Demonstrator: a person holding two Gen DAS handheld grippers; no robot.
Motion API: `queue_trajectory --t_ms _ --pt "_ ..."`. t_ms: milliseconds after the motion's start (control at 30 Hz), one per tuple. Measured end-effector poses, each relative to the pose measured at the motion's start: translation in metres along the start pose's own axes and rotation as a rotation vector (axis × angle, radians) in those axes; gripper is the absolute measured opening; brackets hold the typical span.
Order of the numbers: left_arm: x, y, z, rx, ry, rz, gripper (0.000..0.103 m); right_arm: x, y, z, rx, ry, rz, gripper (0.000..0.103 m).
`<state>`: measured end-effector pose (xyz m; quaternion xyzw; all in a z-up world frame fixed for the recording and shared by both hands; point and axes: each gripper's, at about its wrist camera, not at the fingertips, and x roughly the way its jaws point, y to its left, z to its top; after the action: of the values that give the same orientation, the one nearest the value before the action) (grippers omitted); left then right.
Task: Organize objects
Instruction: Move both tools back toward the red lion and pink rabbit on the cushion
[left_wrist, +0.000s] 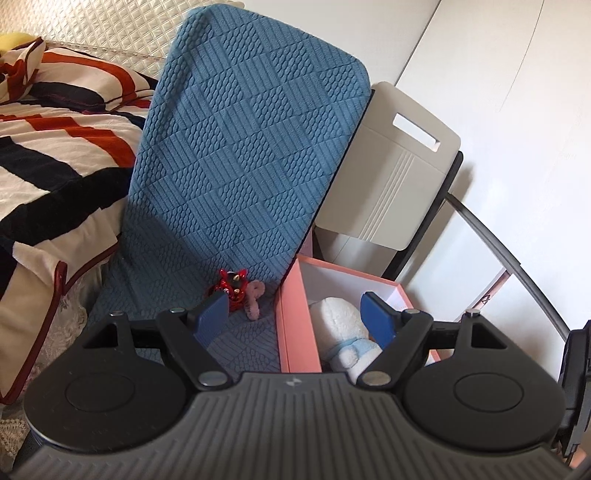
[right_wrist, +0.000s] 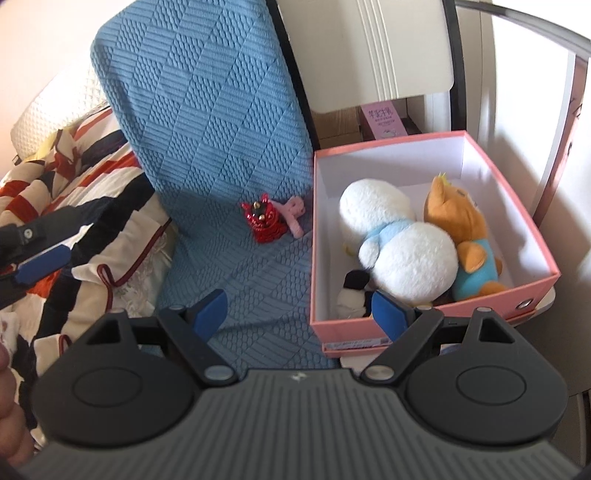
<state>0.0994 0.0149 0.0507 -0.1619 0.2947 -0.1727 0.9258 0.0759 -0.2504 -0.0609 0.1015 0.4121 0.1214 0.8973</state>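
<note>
Both grippers, left gripper (left_wrist: 295, 317) and right gripper (right_wrist: 303, 314), have jaws spread wide, holding nothing. Ahead of them, a small red toy (right_wrist: 264, 219) stands upright on a blue quilted chair (right_wrist: 207, 122), touching a pink toy (right_wrist: 295, 214). Right of the jaws, a pink box (right_wrist: 373, 332) holds a white plush (right_wrist: 399, 240) lying diagonally and an orange plush (right_wrist: 465, 236). A striped blanket (left_wrist: 55, 147) lies left.
</note>
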Motion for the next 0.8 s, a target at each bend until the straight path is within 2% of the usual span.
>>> queue_trajectory --t_ms 200,333,700,800 --pt "0.004 0.01 -0.001 -0.013 -0.003 0.006 0.082 0.009 0.01 -0.003 -0.022 0.012 0.004 0.087" --pt "0.01 0.015 -0.003 -0.02 -0.006 0.036 0.082 0.014 0.014 -0.004 -0.041 0.007 -0.003 0.087" --pt "0.042 0.009 -0.001 0.029 0.0 0.105 0.082 0.034 0.016 -0.005 -0.057 -0.001 0.046 0.087" --pt "0.054 0.012 0.001 0.029 -0.003 0.105 0.082 0.041 0.014 -0.003 -0.054 -0.003 0.06 0.087"
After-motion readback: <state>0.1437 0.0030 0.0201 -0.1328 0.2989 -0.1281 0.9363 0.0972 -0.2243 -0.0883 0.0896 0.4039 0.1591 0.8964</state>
